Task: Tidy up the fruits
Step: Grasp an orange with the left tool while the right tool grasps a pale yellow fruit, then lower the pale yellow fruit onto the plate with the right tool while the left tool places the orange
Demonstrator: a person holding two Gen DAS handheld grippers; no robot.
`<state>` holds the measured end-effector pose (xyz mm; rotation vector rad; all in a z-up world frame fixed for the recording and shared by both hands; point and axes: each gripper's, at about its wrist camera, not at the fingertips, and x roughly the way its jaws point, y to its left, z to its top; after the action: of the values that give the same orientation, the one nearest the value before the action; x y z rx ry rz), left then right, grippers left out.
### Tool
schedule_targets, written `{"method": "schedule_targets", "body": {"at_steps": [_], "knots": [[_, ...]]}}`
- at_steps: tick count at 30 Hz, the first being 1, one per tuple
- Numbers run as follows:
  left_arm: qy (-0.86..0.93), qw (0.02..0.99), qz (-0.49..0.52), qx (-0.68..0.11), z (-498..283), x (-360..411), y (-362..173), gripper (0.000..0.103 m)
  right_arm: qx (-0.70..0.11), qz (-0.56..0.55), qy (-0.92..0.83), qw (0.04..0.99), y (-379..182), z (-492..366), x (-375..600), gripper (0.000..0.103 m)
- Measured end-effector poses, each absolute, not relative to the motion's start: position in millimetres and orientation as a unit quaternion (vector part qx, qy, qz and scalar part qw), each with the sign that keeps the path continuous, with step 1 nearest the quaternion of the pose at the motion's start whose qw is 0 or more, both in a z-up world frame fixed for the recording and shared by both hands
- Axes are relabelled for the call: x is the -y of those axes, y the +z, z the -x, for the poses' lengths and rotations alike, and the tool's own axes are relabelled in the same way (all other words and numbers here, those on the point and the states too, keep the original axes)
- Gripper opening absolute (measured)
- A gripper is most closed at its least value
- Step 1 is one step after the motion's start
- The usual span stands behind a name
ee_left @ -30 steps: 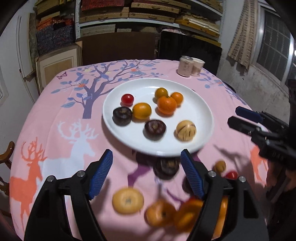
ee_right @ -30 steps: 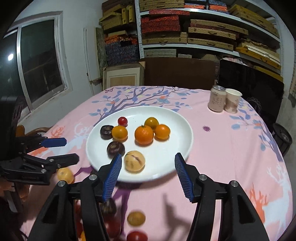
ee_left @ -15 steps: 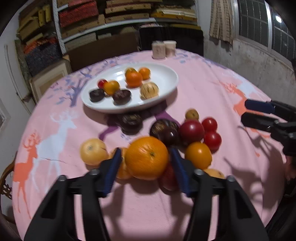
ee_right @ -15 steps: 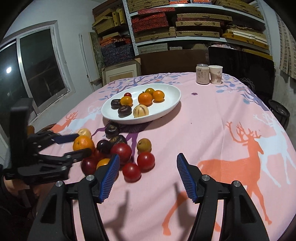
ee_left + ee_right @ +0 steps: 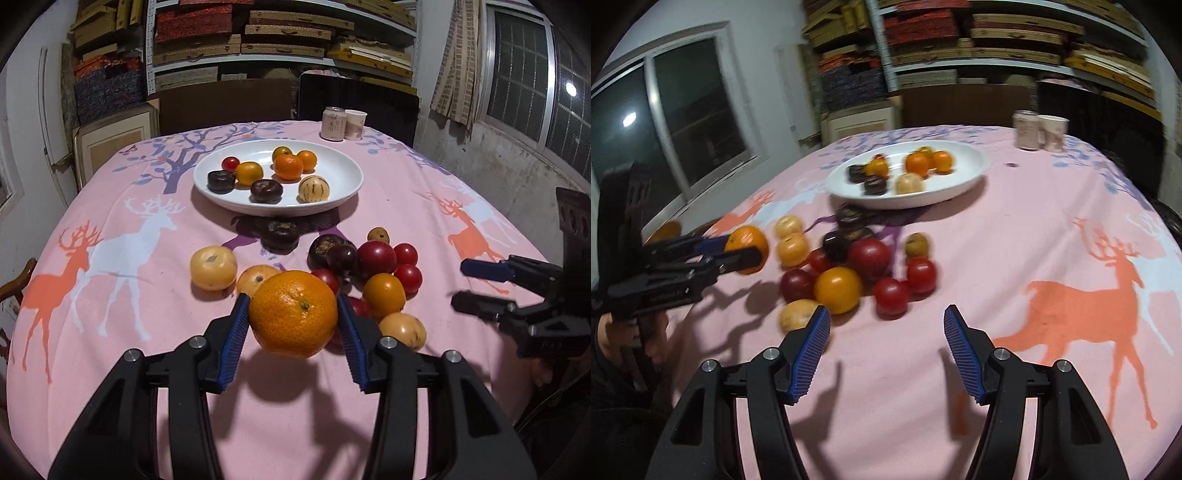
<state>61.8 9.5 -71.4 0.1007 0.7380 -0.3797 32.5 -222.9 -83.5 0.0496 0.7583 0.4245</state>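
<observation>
My left gripper [image 5: 291, 317] is shut on a large orange [image 5: 293, 314] and holds it above the pink tablecloth, in front of a pile of loose fruits [image 5: 369, 266]. The orange also shows in the right wrist view [image 5: 748, 243], held at the left. A white plate [image 5: 343, 192] with several fruits sits further back, seen too in the right wrist view [image 5: 964, 177]. My right gripper [image 5: 886, 326] is open and empty, near the loose red tomatoes [image 5: 892, 293]; it shows at the right of the left wrist view [image 5: 476, 286].
A can [image 5: 333, 123] and a paper cup [image 5: 355, 124] stand at the table's far edge. Shelves with boxes and a dark chair stand behind the table. A wooden chair [image 5: 14, 284] sits at the left edge. Windows are on both sides.
My left gripper has closed on the large orange and lifted it off the cloth. My right gripper has moved in closer to the loose fruits, still open.
</observation>
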Motion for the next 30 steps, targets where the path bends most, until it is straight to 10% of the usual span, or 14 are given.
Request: {"method": "schedule_targets", "body": {"at_steps": [14,30], "knots": [[-0.179,0.905,-0.038,-0.383,-47,-28,-85,0.047,-0.430,0.021,0.244,0.869,-106,-49,151,0.041],[-0.192,0.905,-0.030,-0.378,-52,-26,-72,0.047,-0.338,-0.092,0.187,0.918,-60,-45,238,0.041]]}}
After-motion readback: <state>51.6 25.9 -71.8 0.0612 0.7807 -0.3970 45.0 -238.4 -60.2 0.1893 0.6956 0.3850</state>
